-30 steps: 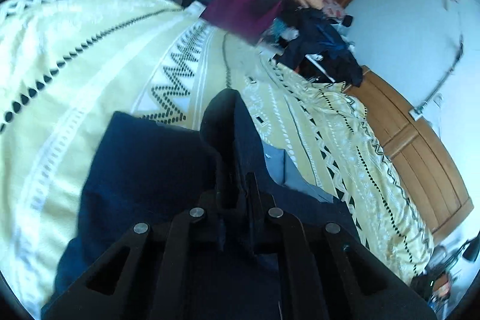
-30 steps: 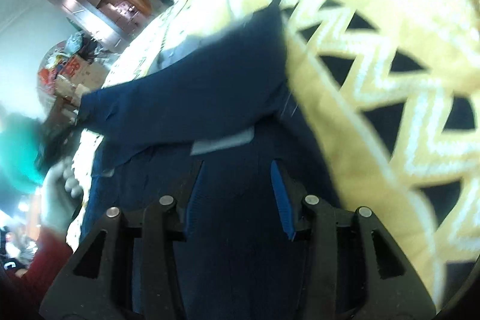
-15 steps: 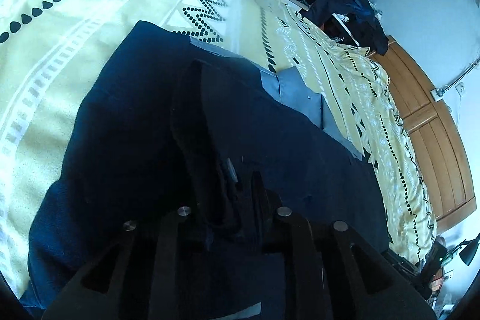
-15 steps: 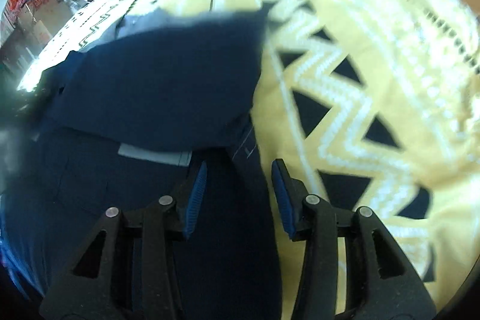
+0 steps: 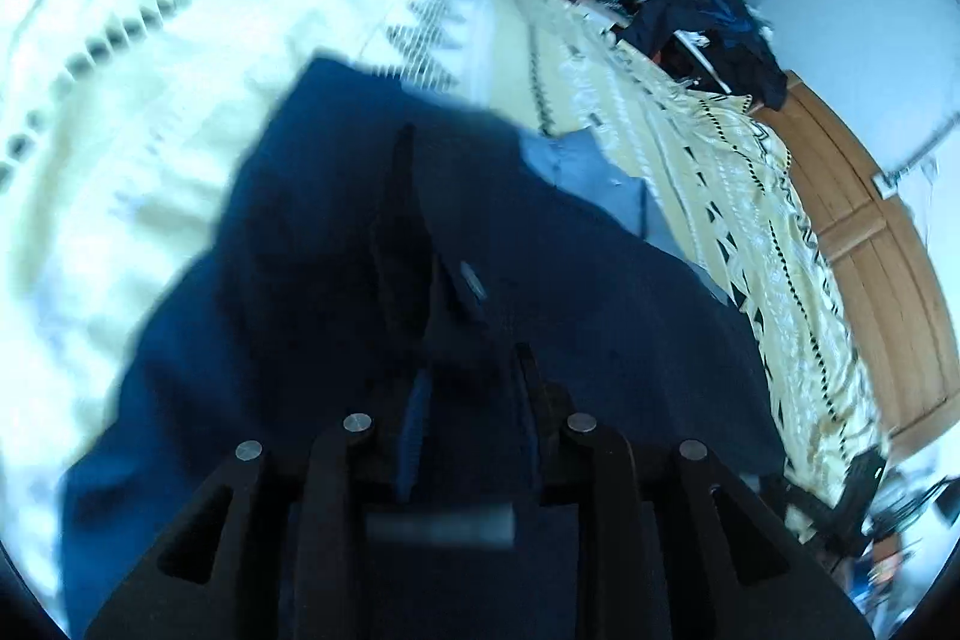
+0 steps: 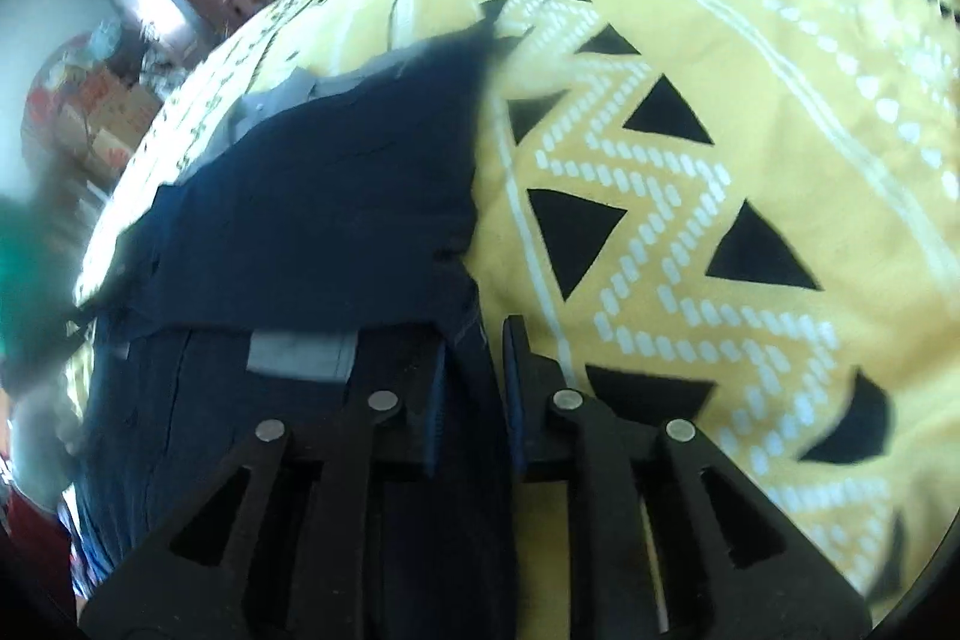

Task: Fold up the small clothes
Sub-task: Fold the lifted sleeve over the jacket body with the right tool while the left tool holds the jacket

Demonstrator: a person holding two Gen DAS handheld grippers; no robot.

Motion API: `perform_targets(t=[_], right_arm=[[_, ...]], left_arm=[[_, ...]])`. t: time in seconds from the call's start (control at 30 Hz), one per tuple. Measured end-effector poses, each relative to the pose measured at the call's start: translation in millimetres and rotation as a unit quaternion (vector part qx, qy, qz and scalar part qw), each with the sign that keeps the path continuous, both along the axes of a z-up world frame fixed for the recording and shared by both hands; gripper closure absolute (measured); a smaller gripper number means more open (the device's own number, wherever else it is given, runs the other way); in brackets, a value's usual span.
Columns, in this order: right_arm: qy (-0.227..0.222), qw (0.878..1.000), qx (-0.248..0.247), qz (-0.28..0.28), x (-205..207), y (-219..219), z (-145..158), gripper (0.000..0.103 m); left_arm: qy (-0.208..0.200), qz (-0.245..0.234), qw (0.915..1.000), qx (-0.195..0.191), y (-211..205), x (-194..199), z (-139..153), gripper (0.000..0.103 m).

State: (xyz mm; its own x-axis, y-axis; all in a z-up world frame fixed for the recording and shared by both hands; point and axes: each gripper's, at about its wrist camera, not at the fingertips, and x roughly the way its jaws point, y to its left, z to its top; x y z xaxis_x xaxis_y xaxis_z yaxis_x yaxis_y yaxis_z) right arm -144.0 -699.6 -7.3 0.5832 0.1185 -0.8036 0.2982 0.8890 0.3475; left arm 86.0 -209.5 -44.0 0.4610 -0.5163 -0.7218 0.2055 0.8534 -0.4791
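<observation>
The navy garment [image 5: 336, 280] lies on the yellow patterned bedspread [image 6: 750, 112], partly folded: one layer is laid over the rest, and a pale grey inner facing [image 5: 576, 160] shows at the far edge. In the right wrist view a second grey patch [image 6: 300, 355] sits just under the folded layer's near edge.

My left gripper [image 5: 471, 400] is spread; the blue pads stand apart over the cloth, with dark fabric beneath and between them, but nothing is clamped. A raised ridge of cloth [image 5: 402, 220] runs away from the fingers.

My right gripper [image 6: 471, 376] is nearly closed at the garment's right edge, where the cloth meets the bedspread. Dark cloth lies in the narrow gap, but I cannot tell whether the pads actually pinch it.

Handling, as I judge it:
- Light, soft woven cloth; it sags and creases and holds no shape.
- Layers slide over each other, so a shallow pinch may lift only the top layer.
- Grip at hems or corners, pads well onto the edge.
- Avoid catching the bedspread beneath.
</observation>
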Motion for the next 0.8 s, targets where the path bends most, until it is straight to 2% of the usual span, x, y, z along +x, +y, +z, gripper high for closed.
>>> perform_targets(t=[0.1,0.13,0.17,0.23,0.3,0.33,0.4,0.43,0.47,0.53,0.6,0.67,0.7,0.73,0.77,0.8], right_arm=[[-0.027,0.999,-0.035,0.019,-12.3,15.5,40.5,0.083],[-0.042,0.998,-0.035,0.026,-14.4,20.2,51.5,0.082],[-0.06,0.997,-0.03,0.032,-13.6,24.6,61.0,0.079],[-0.095,0.994,-0.002,0.051,4.3,32.5,68.2,0.076],[-0.107,0.992,0.014,0.063,35.7,36.8,57.9,0.076],[-0.104,0.992,0.017,0.07,53.1,39.9,51.2,0.075],[-0.087,0.991,0.049,0.094,93.7,40.0,28.4,0.073],[-0.064,0.992,0.053,0.097,110.9,39.7,12.0,0.068],[-0.02,0.995,0.042,0.093,130.1,37.5,-11.8,0.072],[-0.022,0.995,0.04,0.093,136.3,33.7,-19.4,0.075],[-0.015,0.995,0.021,0.101,133.2,34.8,-4.5,0.073],[-0.041,0.994,0.006,0.103,118.0,35.2,15.1,0.066],[-0.059,0.993,0.002,0.106,107.0,35.5,24.8,0.066],[-0.069,0.992,-0.002,0.106,96.3,35.6,29.2,0.063],[-0.067,0.992,-0.001,0.104,88.0,35.8,25.7,0.055],[-0.057,0.993,0.001,0.104,84.1,37.1,17.1,0.049]], left_arm=[[-0.07,-0.003,0.9972,0.027,0.7,-15.2,38.1,0.075],[-0.093,-0.015,0.995,0.032,-3.7,-12.9,51.3,0.071],[-0.105,-0.035,0.9933,0.033,-11.1,-6.3,59.1,0.066],[-0.106,-0.075,0.9911,0.027,-28.7,14.0,59.8,0.066],[-0.083,-0.11,0.9904,0.016,-44.4,41.4,42.9,0.066],[-0.051,-0.108,0.9928,0.005,-47.0,61.4,25.7,0.066],[0.001,-0.088,0.9956,0.03,-45.8,96.4,-8.6,0.067],[0.017,-0.081,0.9958,0.038,-41.3,108.2,-24.4,0.076],[0.028,-0.068,0.997,0.026,-34.3,116.7,-36.4,0.098],[0.056,-0.049,0.9969,-0.026,-15.4,130.2,-46.9,0.095],[0.028,-0.046,0.9982,0.028,-16.3,126.0,-29.4,0.1],[0.0,-0.074,0.9968,0.031,-18.1,111.5,-5.7,0.084],[-0.015,-0.089,0.9956,0.027,-16.3,102.3,2.1,0.08],[-0.037,-0.112,0.9926,0.031,-17.9,88.4,14.3,0.072],[-0.047,-0.125,0.9905,0.035,-18.3,81.5,18.5,0.066],[-0.052,-0.138,0.9882,0.043,-19.4,72.8,17.9,0.064]])
